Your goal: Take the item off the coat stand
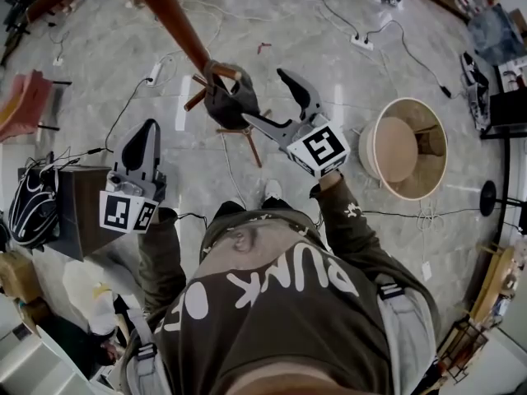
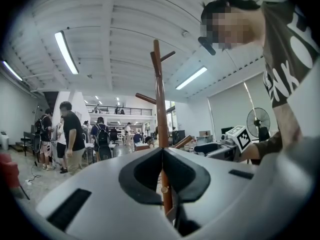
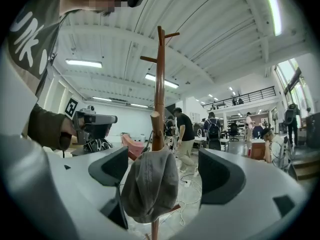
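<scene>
Hanging vertical off coat stand [image 3: 159, 74], cap [image 3: 150, 184] faces wide-open R gripper [image 3: 162, 169] — L gripper [image 2: 162, 151] closed, empty.

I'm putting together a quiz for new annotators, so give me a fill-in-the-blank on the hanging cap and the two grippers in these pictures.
1. The grey fabric cap hangs on a peg of the brown wooden ____.
2. The right gripper has its jaws ____, one on each side of the cap.
3. The left gripper has its jaws ____, with nothing between them.
Missing words: coat stand; open; shut.
</scene>
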